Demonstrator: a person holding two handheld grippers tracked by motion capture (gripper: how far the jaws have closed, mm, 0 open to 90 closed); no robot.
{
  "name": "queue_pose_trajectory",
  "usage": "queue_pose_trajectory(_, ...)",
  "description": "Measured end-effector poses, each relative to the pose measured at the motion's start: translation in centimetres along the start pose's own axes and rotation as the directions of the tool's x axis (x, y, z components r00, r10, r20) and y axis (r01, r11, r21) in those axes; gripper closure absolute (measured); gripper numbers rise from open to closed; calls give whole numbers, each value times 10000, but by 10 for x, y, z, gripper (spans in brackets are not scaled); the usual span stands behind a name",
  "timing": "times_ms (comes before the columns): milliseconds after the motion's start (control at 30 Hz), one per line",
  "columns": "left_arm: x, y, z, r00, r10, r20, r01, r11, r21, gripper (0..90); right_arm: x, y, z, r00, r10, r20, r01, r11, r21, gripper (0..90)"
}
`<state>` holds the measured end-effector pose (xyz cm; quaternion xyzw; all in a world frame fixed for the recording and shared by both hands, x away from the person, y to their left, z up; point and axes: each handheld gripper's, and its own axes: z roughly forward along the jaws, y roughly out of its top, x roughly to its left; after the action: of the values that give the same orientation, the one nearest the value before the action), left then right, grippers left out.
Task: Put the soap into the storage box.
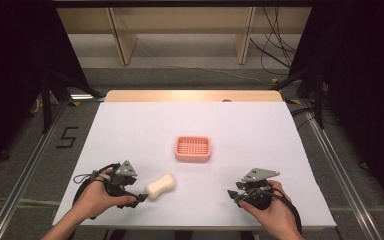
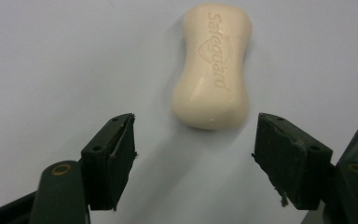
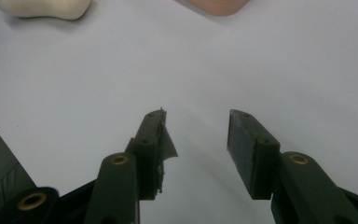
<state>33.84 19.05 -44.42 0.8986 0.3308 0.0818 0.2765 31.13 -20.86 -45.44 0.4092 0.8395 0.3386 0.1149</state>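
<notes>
Soap bar [image 2: 212, 65] lying flat on white surface [image 1: 260, 130], just ahead of left gripper [image 2: 193, 140], slightly toward the right-hand jaw. Not touching either jaw; a strip of bare surface between near end of bar and jaw tips. Left jaws spread wide, nothing between them.

Long axis of bar running almost straight away from left jaws, near end rounded and closest, far end tipped a little to the right. Waisted middle narrower than both ends; embossed lettering facing up. Jaw gap looks wider than bar across its short side, so probably a straight advance along the axis would bring jaws either side of it. Slight offset to the right likely needs correcting first.

From high view: bar [image 1: 160, 186] just off tip of left gripper [image 1: 141, 197], pointing up and away toward pink slotted soap dish [image 1: 193, 148], which sits farther out, apart from bar.

Right gripper [image 1: 231, 194] well apart from bar, jaws [image 3: 196, 135] moderately open and empty over bare surface. From right gripper view, end of bar [image 3: 44, 8] far ahead to the left, edge of dish [image 3: 219, 5] far ahead.

Left hand plainly nearer; judged to be the one to take bar.
</notes>
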Motion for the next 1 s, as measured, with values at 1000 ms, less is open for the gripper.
queue_pose_trajectory(1000, 0, 69, 36, 9927, 1089, 524, -1197, 9465, 2996, 310, -4, -4, 8, 9999, -142, -7, 142, 9999, -54, 562)
